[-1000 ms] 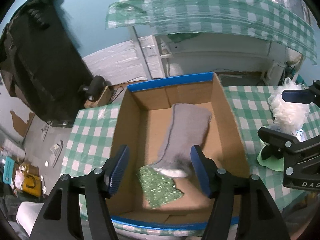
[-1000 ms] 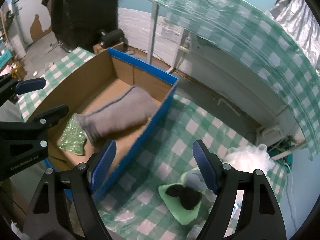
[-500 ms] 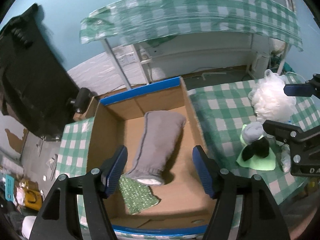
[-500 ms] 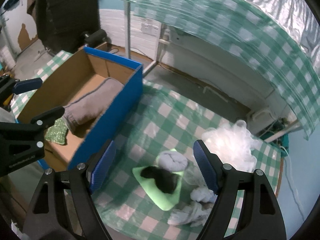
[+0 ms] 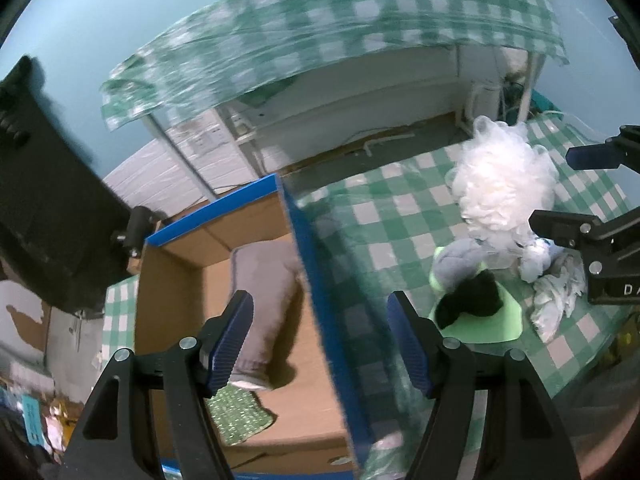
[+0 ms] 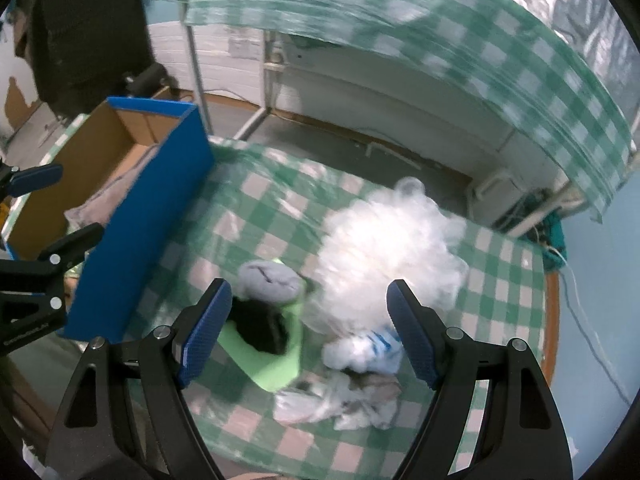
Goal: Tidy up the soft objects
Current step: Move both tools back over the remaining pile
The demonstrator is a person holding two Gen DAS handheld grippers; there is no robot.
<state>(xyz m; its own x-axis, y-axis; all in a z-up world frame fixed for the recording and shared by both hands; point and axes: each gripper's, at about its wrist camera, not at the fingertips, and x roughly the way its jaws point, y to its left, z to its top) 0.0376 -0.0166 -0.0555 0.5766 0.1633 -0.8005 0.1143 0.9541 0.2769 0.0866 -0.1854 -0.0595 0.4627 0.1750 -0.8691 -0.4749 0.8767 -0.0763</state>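
A cardboard box point(image 5: 316, 280) with blue edges holds a folded grey cloth point(image 5: 264, 280) and a green sparkly cloth point(image 5: 240, 420). My left gripper point(image 5: 318, 308) hovers open above the box's right wall, nothing between its fingers. To the right, on the checked tablecloth, lies a pile: a white fluffy puff point(image 6: 384, 240), a light grey rolled sock point(image 6: 268, 280), a black sock point(image 6: 260, 326) on a lime green cloth point(image 6: 272, 368), a white-and-blue sock point(image 6: 372, 350) and a crumpled white cloth point(image 6: 344, 400). My right gripper point(image 6: 308, 292) hangs open above this pile, touching none of it.
The green-checked table point(image 6: 256, 200) ends at its far edge just beyond the puff, with floor behind. A second checked table point(image 6: 400, 20) stands further back. A black cloth point(image 5: 48, 200) hangs at the left. Cables point(image 6: 560, 248) trail past the table's right edge.
Both grippers have moved right, from over the box toward the pile. The left one's view has shifted from the box's middle to its right wall. The pile now sits under the right gripper.
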